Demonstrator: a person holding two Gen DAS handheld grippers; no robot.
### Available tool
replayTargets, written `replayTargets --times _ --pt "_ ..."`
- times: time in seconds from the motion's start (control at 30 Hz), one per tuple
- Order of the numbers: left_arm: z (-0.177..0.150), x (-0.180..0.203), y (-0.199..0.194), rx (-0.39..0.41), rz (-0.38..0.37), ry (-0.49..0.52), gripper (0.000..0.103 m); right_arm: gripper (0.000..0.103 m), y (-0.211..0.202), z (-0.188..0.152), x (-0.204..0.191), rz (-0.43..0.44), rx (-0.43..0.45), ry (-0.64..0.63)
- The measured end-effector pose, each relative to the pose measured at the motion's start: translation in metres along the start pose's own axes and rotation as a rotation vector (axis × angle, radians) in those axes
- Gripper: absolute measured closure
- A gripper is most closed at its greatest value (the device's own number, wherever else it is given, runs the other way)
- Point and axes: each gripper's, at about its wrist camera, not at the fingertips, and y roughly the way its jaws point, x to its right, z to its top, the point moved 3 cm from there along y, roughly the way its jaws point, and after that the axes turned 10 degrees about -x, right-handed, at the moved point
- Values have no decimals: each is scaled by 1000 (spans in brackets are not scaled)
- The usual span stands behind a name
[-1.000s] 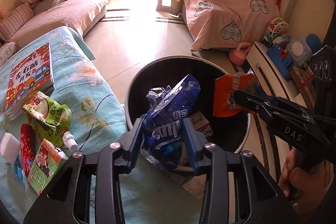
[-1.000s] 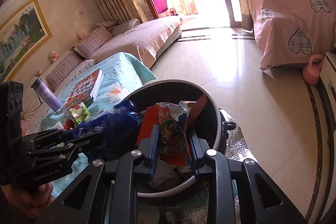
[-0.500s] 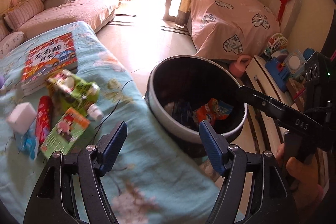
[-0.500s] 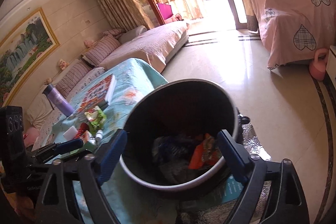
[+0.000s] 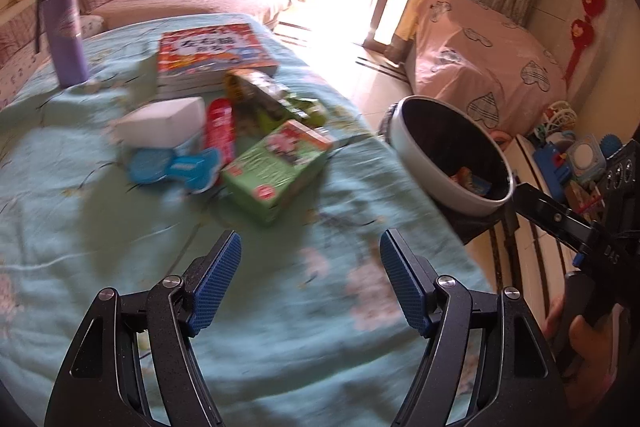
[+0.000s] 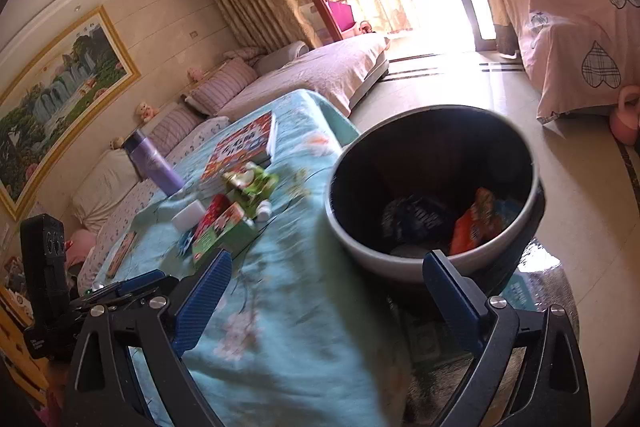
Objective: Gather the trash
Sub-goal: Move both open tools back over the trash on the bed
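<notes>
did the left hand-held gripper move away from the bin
Yes. The left hand-held gripper was over the bin; it now hangs over the tablecloth, bin to its right.

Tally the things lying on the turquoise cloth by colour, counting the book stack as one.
Green: 2, snack packet and carton
Red: 2, book stack and tube
White: 2, box and small bottle
Blue: 1, wrapper
Purple: 1, flask
Total: 8

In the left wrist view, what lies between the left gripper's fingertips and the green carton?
Only bare teal bedspread. Nothing lies between the left gripper and the green carton, as the left wrist view shows.
</notes>
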Motion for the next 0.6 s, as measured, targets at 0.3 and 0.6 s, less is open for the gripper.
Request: replayTargets --times 0.3,0.6 --pt "-23 -65 -15 2 28 -121 29 5 24 -21 -44 30 -72 -35" --pt "-18 -104 -13 -4 62 -197 29 5 51 -28 -74 63 -118 -41"
